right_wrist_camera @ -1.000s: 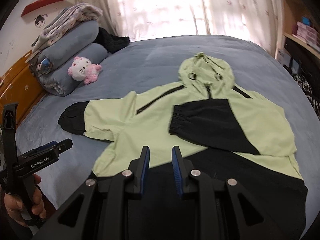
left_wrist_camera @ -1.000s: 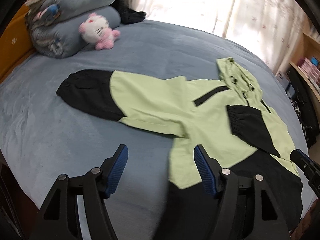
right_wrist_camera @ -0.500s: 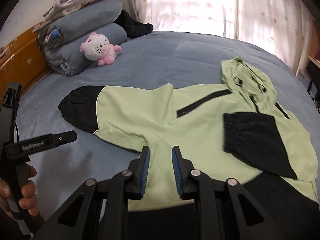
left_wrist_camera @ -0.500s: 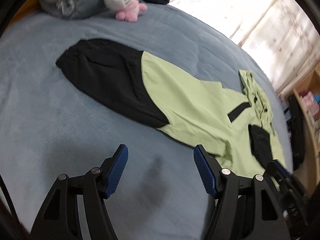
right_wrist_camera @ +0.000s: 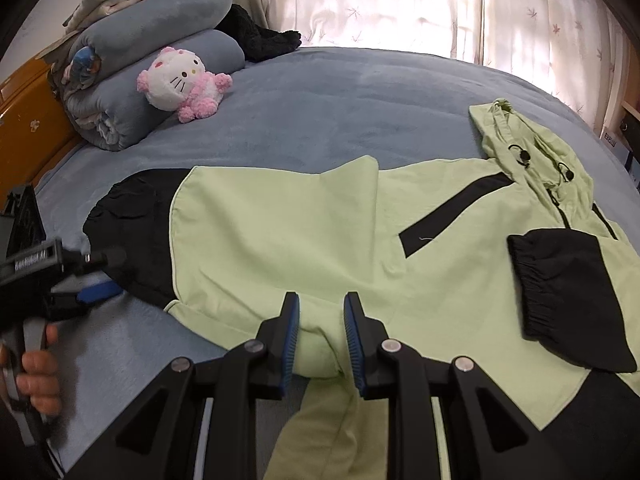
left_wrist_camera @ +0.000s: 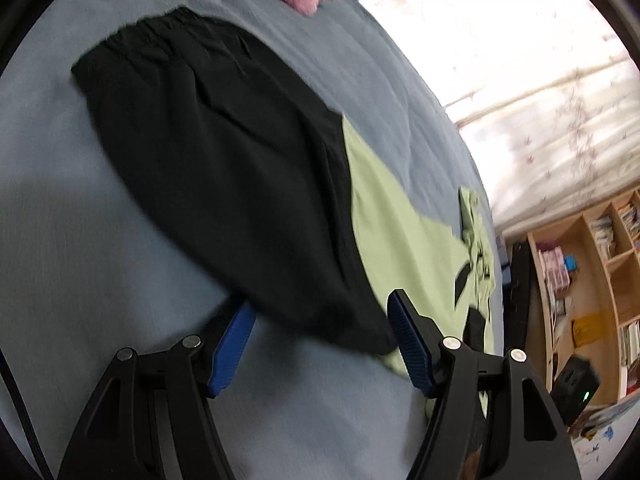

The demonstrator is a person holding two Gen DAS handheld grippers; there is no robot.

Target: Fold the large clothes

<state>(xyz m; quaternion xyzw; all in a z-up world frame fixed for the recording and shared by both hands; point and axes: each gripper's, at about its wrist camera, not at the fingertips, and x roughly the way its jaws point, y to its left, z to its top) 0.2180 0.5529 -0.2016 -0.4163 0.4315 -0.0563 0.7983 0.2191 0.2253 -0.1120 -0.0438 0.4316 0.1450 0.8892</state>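
Note:
A light green and black hooded jacket [right_wrist_camera: 300,220] lies flat on the blue-grey bed [right_wrist_camera: 340,92]. One sleeve is spread out to the left and ends in a black part [left_wrist_camera: 224,184]. The other sleeve's black cuff [right_wrist_camera: 560,292] is folded across the chest. My left gripper [left_wrist_camera: 320,302] stands wide open, low at the black sleeve's near edge, which lies between its fingers; the pads do not press on it. In the right wrist view the left gripper [right_wrist_camera: 110,274] sits at that sleeve end. My right gripper [right_wrist_camera: 321,297] hovers over the green underarm fabric, a narrow gap between its pads, gripping nothing.
A pink and white plush toy [right_wrist_camera: 180,80] leans on rolled grey blankets [right_wrist_camera: 132,80] at the back left, beside an orange headboard [right_wrist_camera: 24,128]. A black garment [right_wrist_camera: 260,40] lies by the curtains [right_wrist_camera: 400,0]. A wooden shelf [left_wrist_camera: 580,280] stands to the right of the bed.
My left gripper has swung down and over to the spread sleeve's black end, rolling as it went. My right gripper has dropped closer to the underarm. Neither gripper's gap has changed.

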